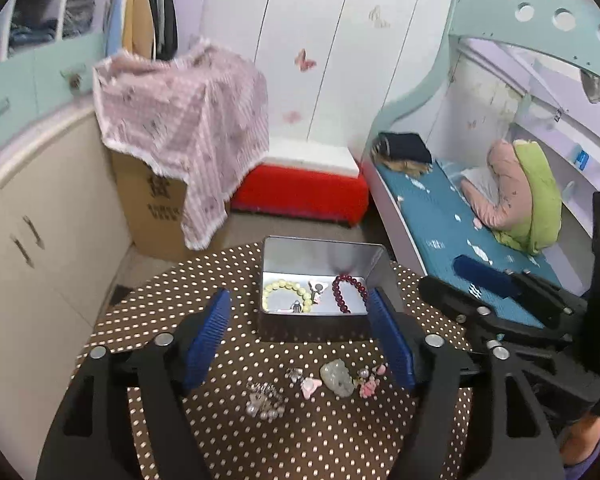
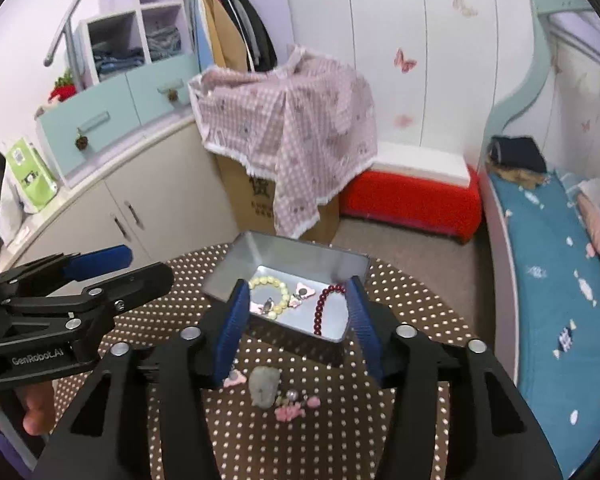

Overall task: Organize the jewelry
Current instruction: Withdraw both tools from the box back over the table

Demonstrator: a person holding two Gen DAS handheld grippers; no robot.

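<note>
An open metal tin (image 1: 320,250) (image 2: 284,254) stands on the round dotted table (image 1: 300,440). In it lie a yellow bead bracelet (image 1: 286,287) (image 2: 274,285), a dark red bead bracelet (image 1: 346,292) (image 2: 325,306) and small charms. In front of the tin lie a pale green jade pendant (image 1: 337,377) (image 2: 263,390), a pink butterfly clip (image 1: 310,386), pink flower earrings (image 1: 370,384) (image 2: 290,410) and a silver pearl brooch (image 1: 263,400). My left gripper (image 1: 300,324) is open and empty above the loose pieces. My right gripper (image 2: 298,316) is open and empty, near the tin's front wall.
A cardboard box under a pink checked cloth (image 1: 184,128) stands behind the table, with a red bench (image 1: 300,192) beside it. A bed with a blue sheet (image 1: 460,232) is on the right, cream cabinets (image 1: 40,240) on the left.
</note>
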